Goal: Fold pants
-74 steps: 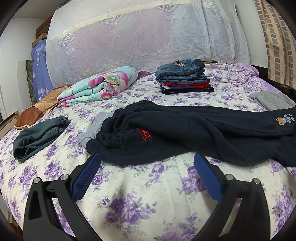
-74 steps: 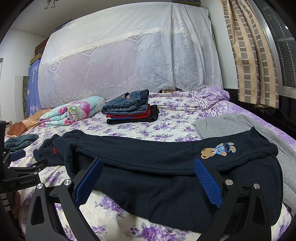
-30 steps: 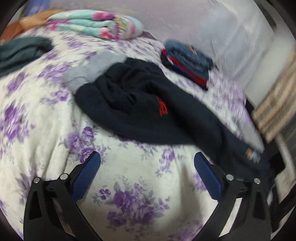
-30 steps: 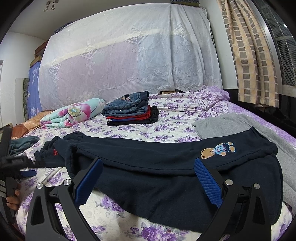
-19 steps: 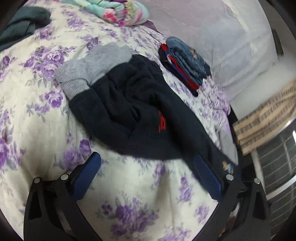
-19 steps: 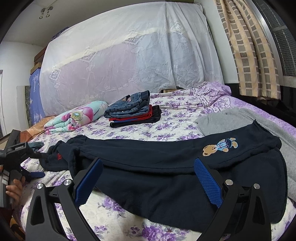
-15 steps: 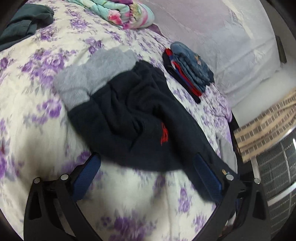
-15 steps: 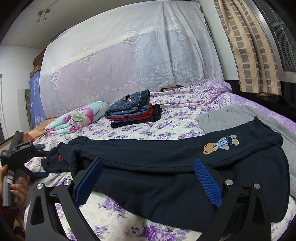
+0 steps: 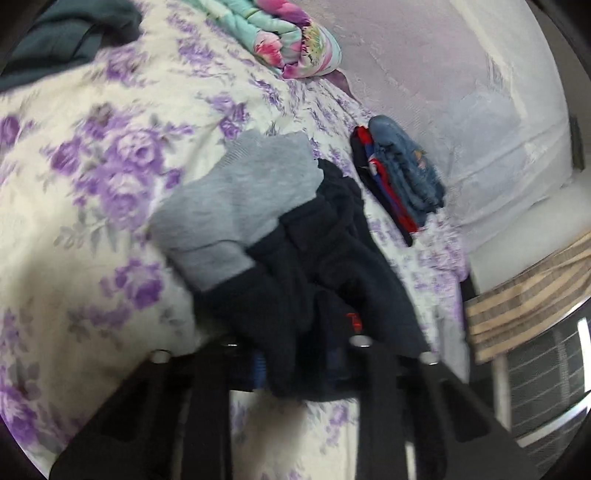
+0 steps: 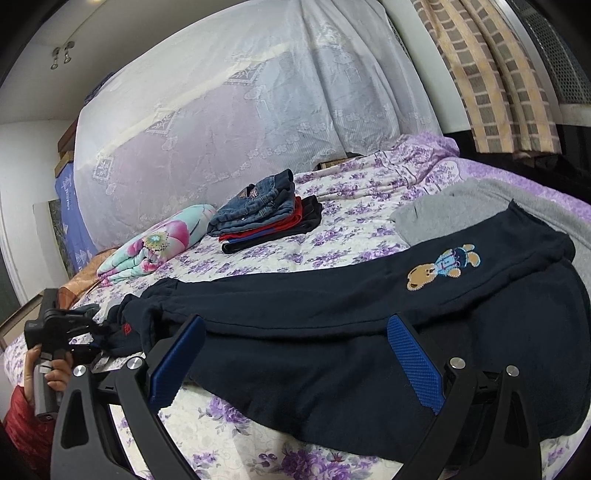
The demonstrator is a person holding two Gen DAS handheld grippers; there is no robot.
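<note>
Dark navy pants (image 10: 332, 321) with a bear patch (image 10: 443, 269) lie stretched across the floral bed (image 10: 351, 229). My left gripper (image 9: 299, 362) is shut on the pants' leg-cuff end (image 9: 295, 314), near a small red logo. It also shows in the right wrist view (image 10: 99, 336) at the far left, held by a hand. My right gripper (image 10: 291, 358) is open and hovers over the middle of the pants, near the front edge of the bed.
Grey pants (image 10: 480, 206) lie under the navy ones; their cuff shows in the left wrist view (image 9: 240, 206). A stack of folded pants (image 10: 266, 210) and a rolled floral blanket (image 10: 159, 240) sit further back. A dark green garment (image 9: 62, 33) lies at far left. Curtains (image 10: 487, 74) hang at right.
My left gripper has moved forward onto the cuff end of the navy pants and closed on it. My right gripper has stayed open over the pants.
</note>
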